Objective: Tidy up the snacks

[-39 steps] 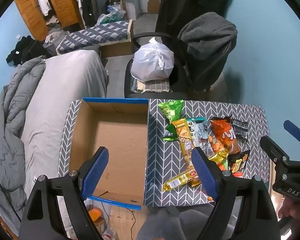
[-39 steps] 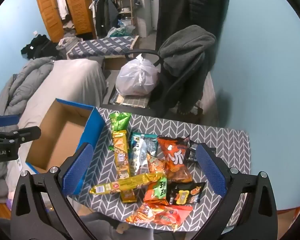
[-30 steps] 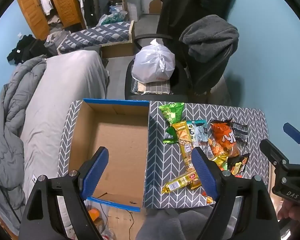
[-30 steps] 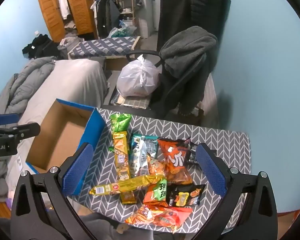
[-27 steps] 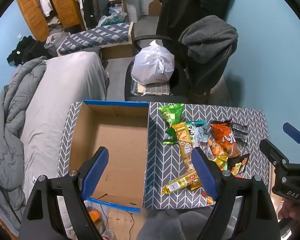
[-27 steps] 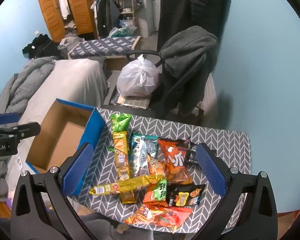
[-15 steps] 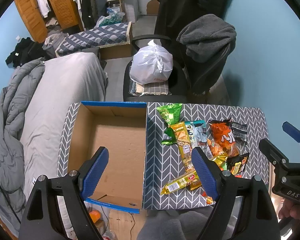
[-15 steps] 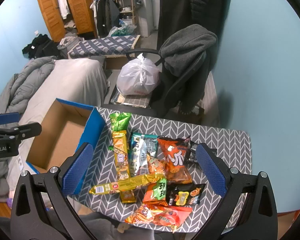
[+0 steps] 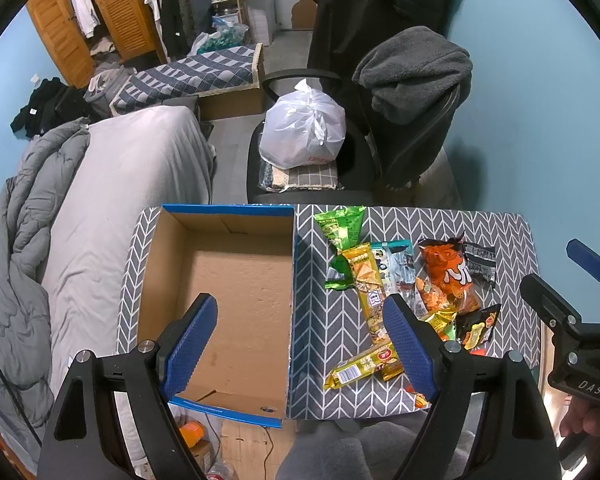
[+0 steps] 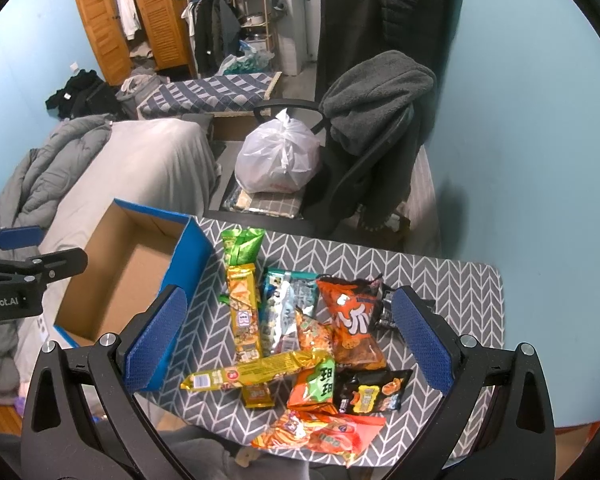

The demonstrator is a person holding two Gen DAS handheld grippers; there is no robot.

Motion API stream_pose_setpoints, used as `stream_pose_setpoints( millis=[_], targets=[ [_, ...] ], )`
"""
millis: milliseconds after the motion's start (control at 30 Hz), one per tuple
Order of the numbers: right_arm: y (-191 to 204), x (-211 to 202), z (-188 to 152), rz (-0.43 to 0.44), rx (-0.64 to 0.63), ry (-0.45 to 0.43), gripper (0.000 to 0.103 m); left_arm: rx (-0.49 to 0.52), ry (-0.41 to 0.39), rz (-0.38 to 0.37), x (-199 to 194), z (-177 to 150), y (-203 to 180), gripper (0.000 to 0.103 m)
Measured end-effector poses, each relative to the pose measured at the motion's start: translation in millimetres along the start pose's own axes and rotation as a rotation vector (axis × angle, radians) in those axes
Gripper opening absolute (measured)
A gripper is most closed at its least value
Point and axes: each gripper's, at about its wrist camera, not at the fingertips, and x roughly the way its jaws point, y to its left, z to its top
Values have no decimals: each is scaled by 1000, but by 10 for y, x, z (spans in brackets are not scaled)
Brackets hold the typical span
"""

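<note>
An empty cardboard box with blue rim [image 9: 228, 216] [image 10: 116, 264] sits on the left of a small table with a grey chevron cloth [image 9: 320, 320] [image 10: 440, 280]. A pile of snack packets lies to its right: a green bag [image 10: 242, 246], a yellow bar [image 10: 244, 312], an orange bag [image 10: 350, 322], a gold bar [image 10: 256, 372] and others. My left gripper [image 9: 300, 344] is open and empty, high above the box's right wall. My right gripper [image 10: 288, 352] is open and empty, high above the snack pile.
An office chair [image 9: 404, 120] with a grey blanket and a white plastic bag [image 9: 302, 126] stands behind the table. A bed with a grey duvet [image 9: 80, 200] lies left of the table. A blue wall [image 10: 520, 160] is on the right.
Both grippers drifted only slightly; the view shifted a little. Nothing was grasped or moved.
</note>
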Motion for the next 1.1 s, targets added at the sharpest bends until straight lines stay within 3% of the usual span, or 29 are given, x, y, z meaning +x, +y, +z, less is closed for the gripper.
stream_pose_setpoints(
  millis=[1100],
  targets=[
    [11, -19, 25, 3, 1, 0, 101, 8, 8, -5, 13, -3, -47, 86]
  ],
)
